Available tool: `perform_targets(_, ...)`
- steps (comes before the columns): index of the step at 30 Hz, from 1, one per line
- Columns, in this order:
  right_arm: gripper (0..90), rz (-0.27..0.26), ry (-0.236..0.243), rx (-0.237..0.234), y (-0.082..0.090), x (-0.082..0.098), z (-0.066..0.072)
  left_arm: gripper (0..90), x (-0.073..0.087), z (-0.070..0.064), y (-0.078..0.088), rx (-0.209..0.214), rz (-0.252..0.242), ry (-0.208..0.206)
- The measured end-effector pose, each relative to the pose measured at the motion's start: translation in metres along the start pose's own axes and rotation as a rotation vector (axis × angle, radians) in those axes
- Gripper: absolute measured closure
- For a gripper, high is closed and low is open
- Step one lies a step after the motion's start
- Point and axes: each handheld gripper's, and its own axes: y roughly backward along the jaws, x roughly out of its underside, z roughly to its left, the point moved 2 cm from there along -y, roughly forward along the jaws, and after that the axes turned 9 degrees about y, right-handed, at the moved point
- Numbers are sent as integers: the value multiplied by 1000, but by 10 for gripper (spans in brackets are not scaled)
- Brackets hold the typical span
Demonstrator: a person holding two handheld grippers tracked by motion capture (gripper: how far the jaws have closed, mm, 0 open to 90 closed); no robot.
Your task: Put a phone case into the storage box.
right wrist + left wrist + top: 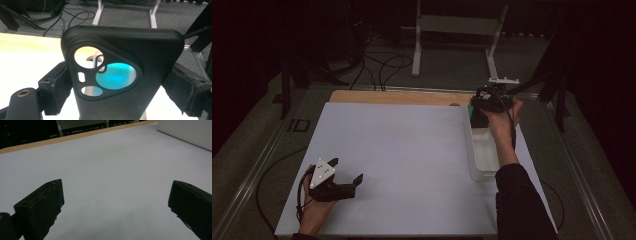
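Right gripper (120,87) clamps black phone case (125,62) upright, just above white tray (482,150)'s far end. Left gripper (347,172) wide open, empty, well apart from tray.

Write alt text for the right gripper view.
A black phone case stands upright, clamped between the right gripper's two black jaws, its camera cut-outs facing the lens. Behind it lie the white table and a grey floor with cables.

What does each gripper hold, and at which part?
The right gripper clamps a black phone case by its two long side edges. The left gripper is open and holds nothing.
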Motion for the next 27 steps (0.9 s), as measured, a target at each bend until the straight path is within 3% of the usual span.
perform_targets(27, 128, 77, -19, 18, -31, 29, 6, 7, 0, 0, 1, 0, -1, 3)
